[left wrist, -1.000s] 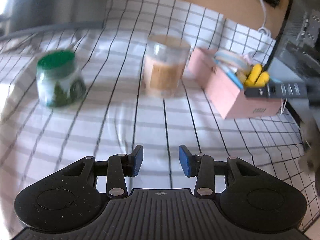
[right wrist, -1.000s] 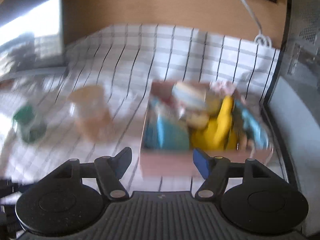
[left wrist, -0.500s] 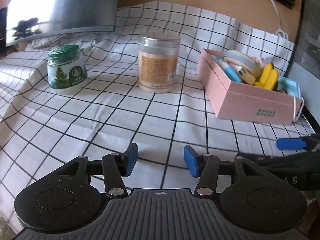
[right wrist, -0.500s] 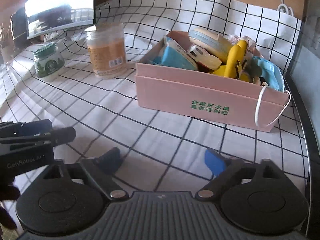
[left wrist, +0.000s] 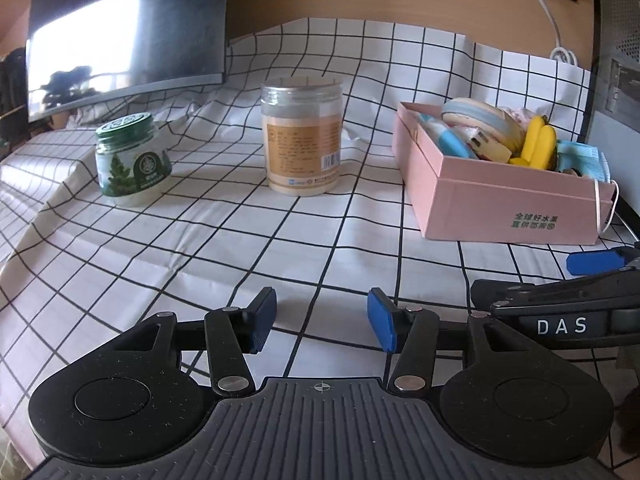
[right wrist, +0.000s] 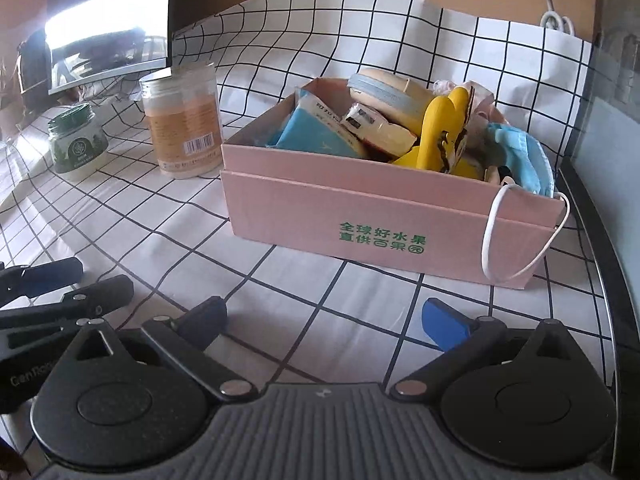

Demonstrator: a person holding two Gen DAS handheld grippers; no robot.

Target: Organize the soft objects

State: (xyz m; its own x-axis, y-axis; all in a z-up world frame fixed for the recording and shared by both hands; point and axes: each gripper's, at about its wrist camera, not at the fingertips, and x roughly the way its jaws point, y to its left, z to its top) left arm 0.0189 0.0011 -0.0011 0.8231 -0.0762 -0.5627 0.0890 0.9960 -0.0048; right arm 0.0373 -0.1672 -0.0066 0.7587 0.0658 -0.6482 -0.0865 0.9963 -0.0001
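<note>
A pink cardboard box stands on the checked cloth, filled with soft things: a blue tissue pack, a yellow plush toy, a round beige pad with a blue band and a blue face mask whose ear loop hangs over the front wall. My right gripper is open just above the cloth in front of the box, with nothing between its fingers. My left gripper is open too, low over bare cloth to the left of the right one.
A clear jar with tan contents and a green-lidded jar stand left of the box. A monitor rises behind them. A dark computer case and a white cable border the right side.
Both grippers have opened wider and come down toward the cloth. The right one now sits lower in front of the box. The left view has swung, so the jars appear farther off.
</note>
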